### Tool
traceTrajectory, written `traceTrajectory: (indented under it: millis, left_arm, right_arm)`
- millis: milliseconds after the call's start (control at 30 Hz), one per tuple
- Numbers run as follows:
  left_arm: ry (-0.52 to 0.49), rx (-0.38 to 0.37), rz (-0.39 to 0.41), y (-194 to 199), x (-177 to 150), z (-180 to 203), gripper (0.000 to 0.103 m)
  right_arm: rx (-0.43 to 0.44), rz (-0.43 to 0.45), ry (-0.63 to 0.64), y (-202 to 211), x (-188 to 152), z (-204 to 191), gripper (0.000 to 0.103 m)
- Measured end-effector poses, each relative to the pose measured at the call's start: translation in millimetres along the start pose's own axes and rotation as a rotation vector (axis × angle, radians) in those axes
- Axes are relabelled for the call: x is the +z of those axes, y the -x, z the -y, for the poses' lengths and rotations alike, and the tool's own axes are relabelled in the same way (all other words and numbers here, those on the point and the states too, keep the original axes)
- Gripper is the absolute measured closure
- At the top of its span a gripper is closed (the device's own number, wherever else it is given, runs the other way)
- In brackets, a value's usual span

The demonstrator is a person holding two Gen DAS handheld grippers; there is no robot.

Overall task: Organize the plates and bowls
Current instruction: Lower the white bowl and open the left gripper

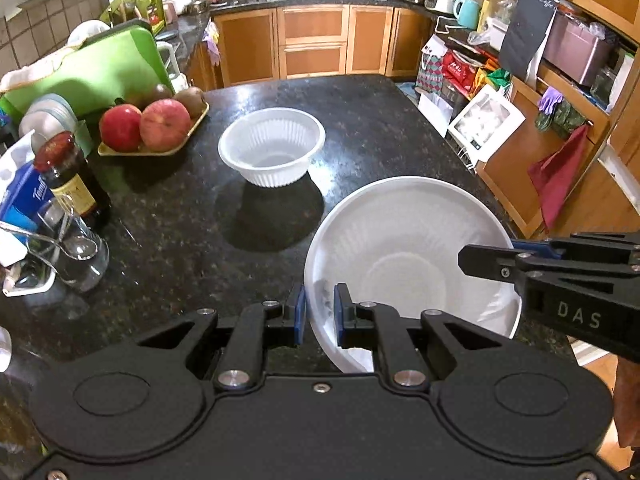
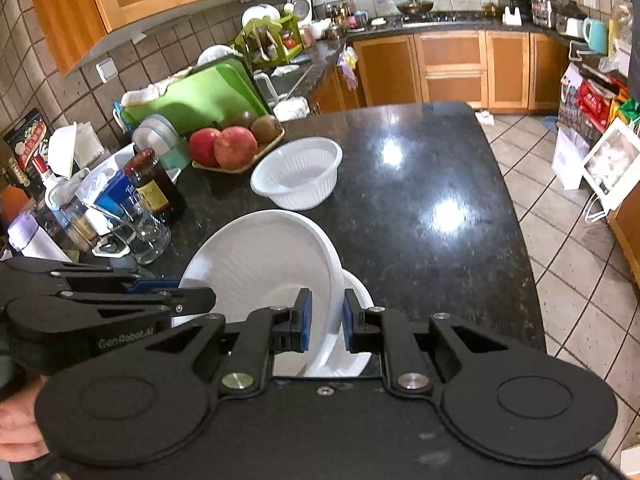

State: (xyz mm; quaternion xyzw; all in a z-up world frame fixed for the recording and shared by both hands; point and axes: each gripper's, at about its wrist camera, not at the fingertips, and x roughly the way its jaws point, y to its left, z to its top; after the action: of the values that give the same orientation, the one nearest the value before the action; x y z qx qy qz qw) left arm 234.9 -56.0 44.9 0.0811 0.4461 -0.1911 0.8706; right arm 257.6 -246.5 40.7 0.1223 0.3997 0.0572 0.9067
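Note:
A white plate [image 1: 404, 240] is held tilted above the dark counter. My left gripper [image 1: 320, 312] is shut on its near rim. My right gripper [image 2: 325, 316] is shut on the opposite rim of the plate [image 2: 260, 256]; it also shows in the left wrist view [image 1: 500, 260]. A second white dish [image 2: 356, 292] lies under the plate, mostly hidden. A white ribbed bowl [image 1: 272, 146] stands upright on the counter beyond the plate, also seen from the right wrist [image 2: 298, 178]. My left gripper shows at the left of the right wrist view [image 2: 172, 296].
A tray with apples and kiwis [image 1: 152, 128] sits at the back left. A dark sauce bottle [image 1: 72, 180], a glass jar [image 1: 76, 252], a tissue pack and green cutting boards [image 1: 104, 68] crowd the left side. The counter's right edge [image 2: 516, 216] drops to a tiled floor.

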Motion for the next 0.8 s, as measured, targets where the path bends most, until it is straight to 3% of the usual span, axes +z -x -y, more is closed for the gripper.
traceTrajectory:
  millis: [333,400,433,500,700,800]
  left_arm:
    - [0.035,0.017,-0.057,-15.1,-5.8,4.7,0.082]
    - [0.046,0.015,-0.067,-17.4,-6.3,4.5,0.082]
    - [0.050,0.016,-0.070,-18.2,-6.7,3.9,0.082]
    - [0.059,0.013,-0.067,-18.5,-6.8,3.4,0.075]
    - [0.086,0.012,-0.043,-14.9,-6.1,-1.3,0.074]
    - [0.103,0.026,-0.016,-11.6,-3.5,-5.5,0.073]
  right_arm:
    - [0.035,-0.048,0.008,-22.8,-0.2,10.4,0.081]
    - [0.024,-0.056,0.020,-26.4,-0.5,10.7,0.077]
    - [0.016,-0.054,0.031,-28.0,-0.4,10.2,0.069]
    - [-0.004,-0.041,0.050,-29.1,-1.0,9.4,0.059]
    - [-0.013,0.036,0.062,-19.9,1.0,12.9,0.053]
    - [-0.027,0.130,0.071,-9.9,3.4,11.1,0.050]
